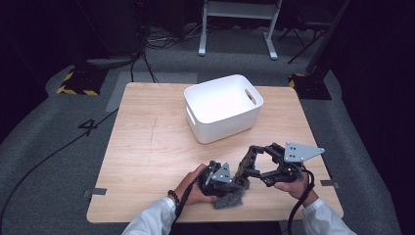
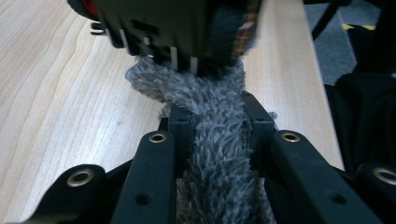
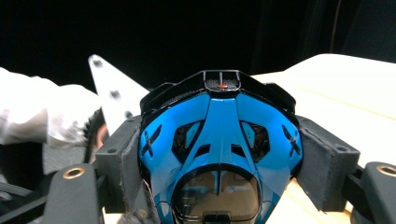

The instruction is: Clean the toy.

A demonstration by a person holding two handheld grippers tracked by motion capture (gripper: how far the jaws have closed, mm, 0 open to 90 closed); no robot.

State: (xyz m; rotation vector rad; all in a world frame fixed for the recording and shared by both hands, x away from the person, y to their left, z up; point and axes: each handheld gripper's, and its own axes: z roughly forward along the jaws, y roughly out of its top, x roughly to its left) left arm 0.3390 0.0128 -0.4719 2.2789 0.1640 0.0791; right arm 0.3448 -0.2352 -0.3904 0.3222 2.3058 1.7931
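A pale wooden table (image 1: pixel 147 142) stands on grey carpet (image 1: pixel 44 191). Toward its far side, a little right of the middle, sits a white plastic bin (image 1: pixel 220 127), upright and open-topped, with a slot handle cut in each end wall. Grey tape tabs (image 1: pixel 98 192) stick out at the table's near-left and near-right corners. On the carpet to the left a black "4" (image 1: pixel 89 126) is marked, and a thin black cable crosses beside it. Yellow-and-black striped bases (image 1: pixel 78 87) flank the table's far corners. Farther back are a tangle of cables (image 1: pixel 161 41) and a white frame stand (image 1: pixel 270 41) against the dark room.
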